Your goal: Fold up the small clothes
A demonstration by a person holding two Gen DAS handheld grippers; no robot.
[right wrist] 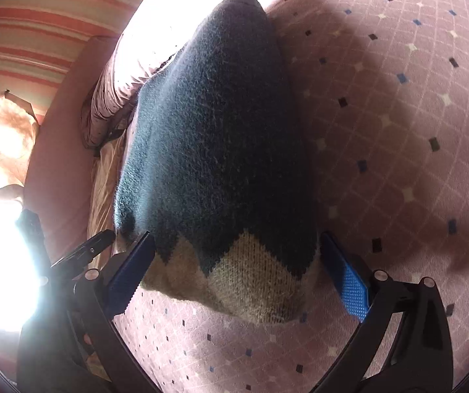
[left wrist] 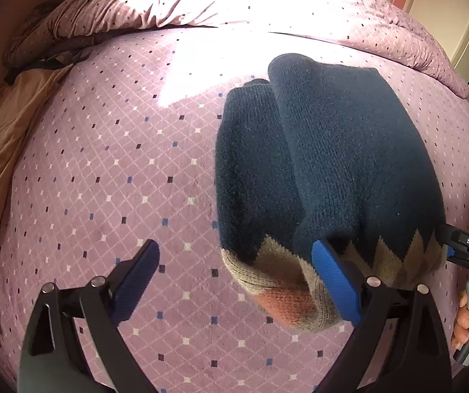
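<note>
Pink diamond-patterned bedspread [left wrist: 103, 180] carries the folded navy knit sweater with tan zigzag hem [left wrist: 332, 163], flat for tidy creasing. Left tongs [left wrist: 234, 268] gape wide beside its hem; right tongs [right wrist: 234, 262] straddle it (both empty).

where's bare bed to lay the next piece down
Bare pink diamond-patterned bedspread lies left of the dark blue knitted sweater, up to the rumpled duvet. Crowded around the sweater's beige hem, where both open grippers sit.
</note>
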